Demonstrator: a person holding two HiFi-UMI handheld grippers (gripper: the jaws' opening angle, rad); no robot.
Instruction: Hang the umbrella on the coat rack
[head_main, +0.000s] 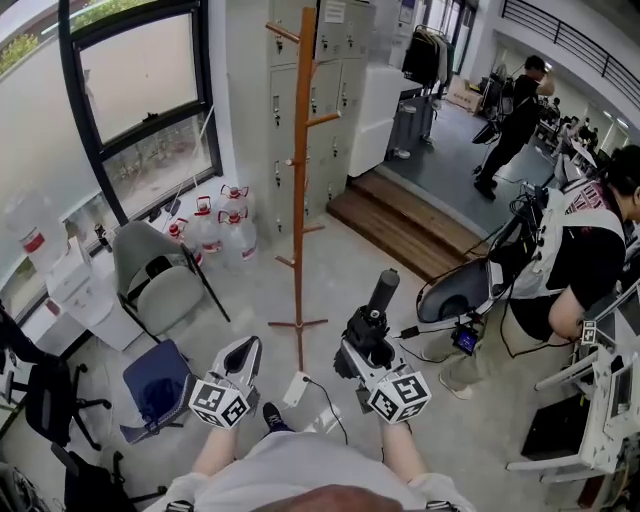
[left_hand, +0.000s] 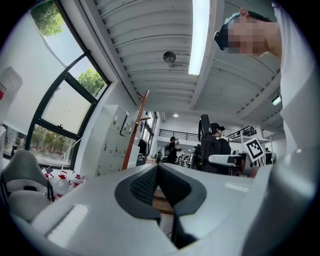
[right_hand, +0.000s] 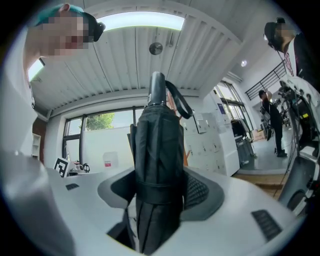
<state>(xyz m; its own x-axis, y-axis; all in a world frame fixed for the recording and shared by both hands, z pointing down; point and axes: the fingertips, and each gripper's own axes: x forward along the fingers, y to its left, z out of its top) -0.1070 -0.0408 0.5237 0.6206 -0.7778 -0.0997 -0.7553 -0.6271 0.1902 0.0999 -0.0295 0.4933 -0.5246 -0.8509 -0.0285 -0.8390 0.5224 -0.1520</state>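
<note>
The right tool (head_main: 363, 327) is clamped on the folded umbrella (head_main: 383, 290), the left tool (head_main: 246, 348) has its jaws together, and the coat rack (head_main: 302, 180) stands farther off.

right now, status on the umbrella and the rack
Right gripper shut on folded umbrella. Left gripper shut, empty. Coat rack ahead, pegs bare; white box with cable at its foot.

Grey chair (head_main: 160, 285), water jugs (head_main: 226, 232), lockers (head_main: 340, 60).

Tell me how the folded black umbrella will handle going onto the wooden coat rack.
The folded black umbrella, strapped tight in the right claw, probably feels stiff and light. Its thin wrist loop looks floppy and may swing. Cylindrical, it could roll if laid down.
</note>
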